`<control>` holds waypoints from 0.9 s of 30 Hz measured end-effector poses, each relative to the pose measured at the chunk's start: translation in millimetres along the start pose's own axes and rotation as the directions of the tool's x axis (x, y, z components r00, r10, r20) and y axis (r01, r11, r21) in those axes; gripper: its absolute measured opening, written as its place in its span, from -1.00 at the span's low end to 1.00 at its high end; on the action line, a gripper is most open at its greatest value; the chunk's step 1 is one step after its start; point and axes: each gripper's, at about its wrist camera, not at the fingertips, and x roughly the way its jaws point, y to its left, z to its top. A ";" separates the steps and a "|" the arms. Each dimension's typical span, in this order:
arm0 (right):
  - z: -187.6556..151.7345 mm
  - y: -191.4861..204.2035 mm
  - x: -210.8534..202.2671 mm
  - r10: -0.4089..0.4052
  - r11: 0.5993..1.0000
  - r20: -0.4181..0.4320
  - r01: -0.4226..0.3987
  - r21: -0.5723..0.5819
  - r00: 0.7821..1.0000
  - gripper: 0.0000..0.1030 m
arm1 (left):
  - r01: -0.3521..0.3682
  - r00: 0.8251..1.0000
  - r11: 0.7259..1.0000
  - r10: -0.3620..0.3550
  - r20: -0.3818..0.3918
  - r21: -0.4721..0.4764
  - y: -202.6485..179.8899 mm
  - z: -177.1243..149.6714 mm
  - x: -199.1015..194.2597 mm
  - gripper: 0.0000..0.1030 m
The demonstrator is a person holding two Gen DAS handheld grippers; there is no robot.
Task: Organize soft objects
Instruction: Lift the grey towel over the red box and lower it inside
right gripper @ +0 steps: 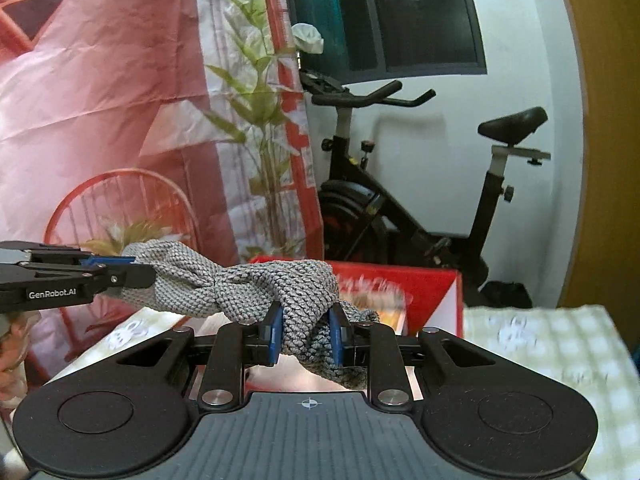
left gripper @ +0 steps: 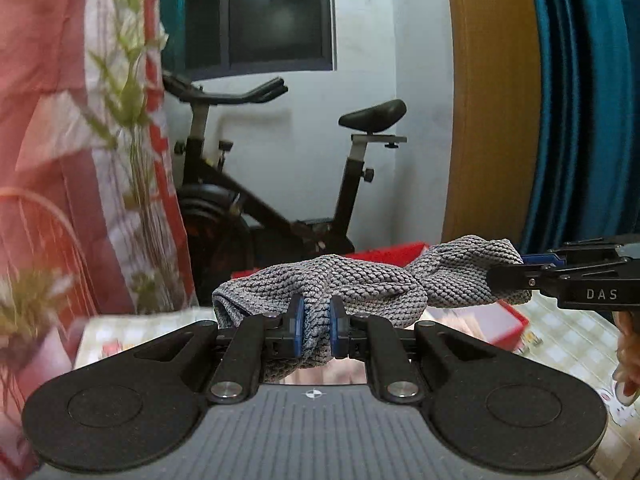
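Note:
A grey knitted cloth [left gripper: 360,284] hangs stretched in the air between both grippers. My left gripper [left gripper: 317,328] is shut on one end of it. My right gripper [right gripper: 306,334] is shut on the other end of the cloth [right gripper: 256,284]. The right gripper also shows at the right edge of the left wrist view [left gripper: 516,268], and the left gripper at the left edge of the right wrist view [right gripper: 132,268]. The cloth is held above a red box [right gripper: 432,284] on a checked tablecloth [right gripper: 552,344].
A red box [left gripper: 508,316] stands on the checked tablecloth [left gripper: 568,328] below the cloth. An exercise bike [right gripper: 420,208] stands behind by the white wall. A red-and-white curtain [left gripper: 60,140] and a leafy plant [right gripper: 260,120] are on the left. A wooden door [left gripper: 492,100] is on the right.

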 end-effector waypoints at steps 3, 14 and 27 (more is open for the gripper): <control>19.5 -9.2 17.4 -0.013 1.000 -0.012 0.013 0.005 1.000 -0.58 | -0.012 1.000 1.000 0.012 -0.002 0.017 2.2 19.6 13.9 -0.74; 4.1 -37.6 109.4 -0.094 0.991 -0.161 0.107 0.077 0.983 -0.59 | -0.050 0.983 0.998 0.045 -0.179 -0.023 -0.8 19.1 119.0 -0.74; -28.1 -38.1 164.2 -0.135 0.987 -0.336 0.155 0.033 0.932 -0.59 | -0.014 0.942 0.999 0.001 -0.336 -0.037 6.5 -18.7 171.0 -0.74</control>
